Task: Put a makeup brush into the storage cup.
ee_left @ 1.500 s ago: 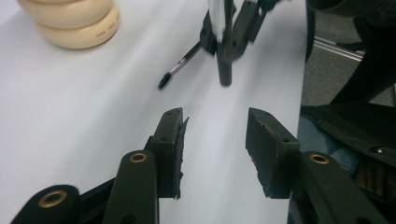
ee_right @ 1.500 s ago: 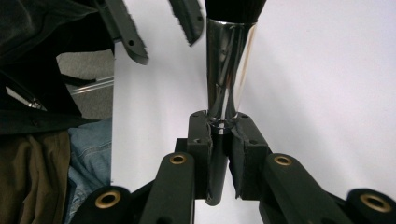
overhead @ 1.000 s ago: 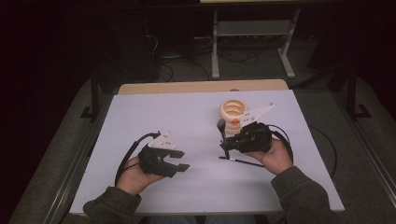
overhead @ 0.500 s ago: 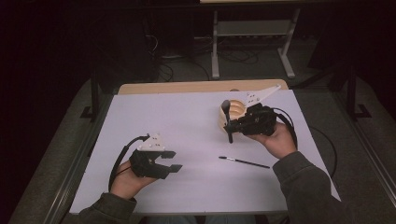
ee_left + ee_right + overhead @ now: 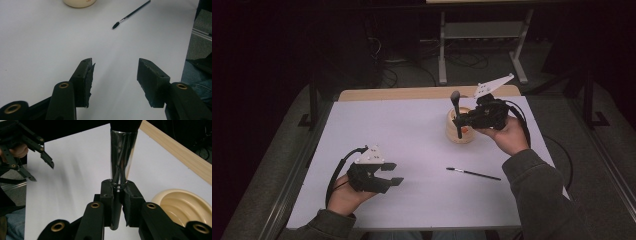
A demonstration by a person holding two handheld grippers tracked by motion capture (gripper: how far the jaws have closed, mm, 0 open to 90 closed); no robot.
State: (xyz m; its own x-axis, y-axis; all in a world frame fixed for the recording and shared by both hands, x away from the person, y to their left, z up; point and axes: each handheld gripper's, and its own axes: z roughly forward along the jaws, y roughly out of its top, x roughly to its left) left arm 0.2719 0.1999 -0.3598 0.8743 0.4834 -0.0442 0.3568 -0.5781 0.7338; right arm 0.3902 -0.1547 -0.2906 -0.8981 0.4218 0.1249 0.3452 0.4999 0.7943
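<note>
Two brushes are in play: your right tongs (image 5: pixel 460 119) are clamped on the handle of the large makeup brush (image 5: pixel 456 113), which stands about upright between the pads with its dark bristle head on top; in the high view it hangs over the near rim of the cream ribbed bowl (image 5: pixel 460 135), whether touching it you cannot tell; in the right gripper view that bowl (image 5: pixel 185 206) sits low to the right of the jaws. The thin brush (image 5: pixel 473 173) lies flat on the white tabletop (image 5: pixel 412 140), well apart from both tongs, nearer your right forearm. Your left tongs (image 5: pixel 394 173) have just been opening and stand apart over bare tabletop with nothing between them.
</note>
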